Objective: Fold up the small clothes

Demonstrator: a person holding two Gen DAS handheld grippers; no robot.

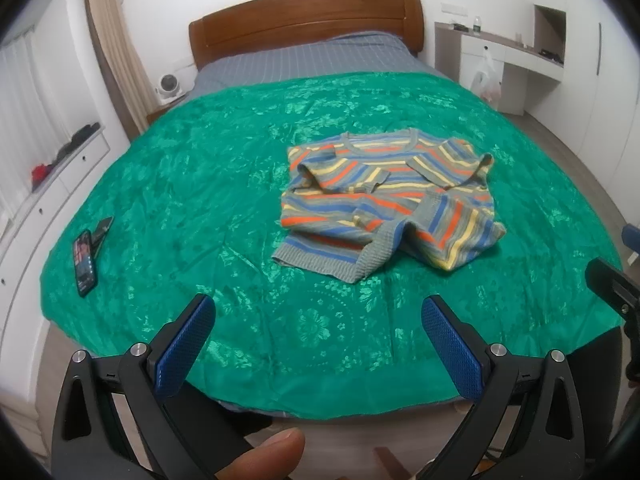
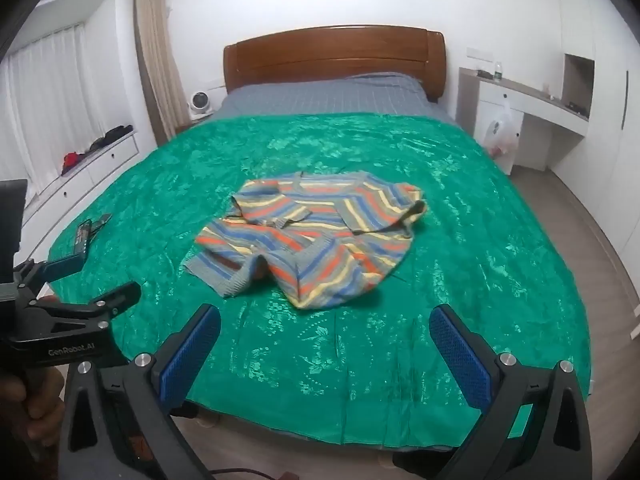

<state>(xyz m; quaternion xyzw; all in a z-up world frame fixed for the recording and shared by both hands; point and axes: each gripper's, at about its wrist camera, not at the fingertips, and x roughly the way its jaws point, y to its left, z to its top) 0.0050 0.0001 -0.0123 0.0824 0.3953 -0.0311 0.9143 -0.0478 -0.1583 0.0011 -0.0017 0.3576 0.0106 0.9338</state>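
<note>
A small striped sweater (image 1: 384, 200) in grey, blue, orange and yellow lies crumpled on the green bedspread (image 1: 200, 200), sleeves folded over the body and hem turned up. It also shows in the right wrist view (image 2: 312, 236). My left gripper (image 1: 318, 320) is open and empty, hovering above the near edge of the bed, short of the sweater. My right gripper (image 2: 324, 328) is open and empty, also near the bed's front edge. The left gripper's body (image 2: 72, 320) shows at the left of the right wrist view.
A phone (image 1: 85, 262) and a dark object lie at the bed's left edge. A wooden headboard (image 1: 308, 20) stands at the far end. White drawers (image 1: 60, 184) line the left wall, a desk (image 1: 500, 64) with a plastic bag stands right.
</note>
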